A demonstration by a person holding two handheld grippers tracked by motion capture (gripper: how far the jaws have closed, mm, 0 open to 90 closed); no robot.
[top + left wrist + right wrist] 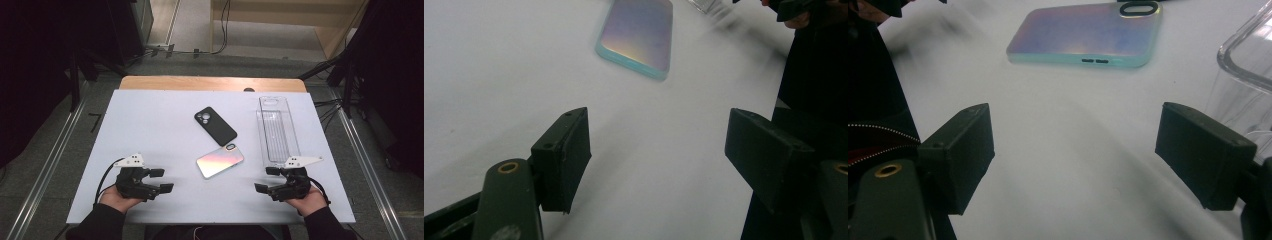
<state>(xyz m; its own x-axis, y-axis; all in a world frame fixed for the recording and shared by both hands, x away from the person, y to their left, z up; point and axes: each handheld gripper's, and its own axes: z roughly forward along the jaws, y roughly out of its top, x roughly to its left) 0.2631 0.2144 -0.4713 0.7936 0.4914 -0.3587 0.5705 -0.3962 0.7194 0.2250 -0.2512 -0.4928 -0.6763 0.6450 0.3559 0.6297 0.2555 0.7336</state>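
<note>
Iridescent phone case (220, 161) between black phone case (215, 126) and clear tray (277, 129).

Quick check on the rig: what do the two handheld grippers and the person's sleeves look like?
Both the left gripper and right gripper are black with blocky rectangular jaws, a grey three-cornered plate on top, brass-coloured eyelets near the jaw bases and a trailing black cable. The sleeves are black.
</note>
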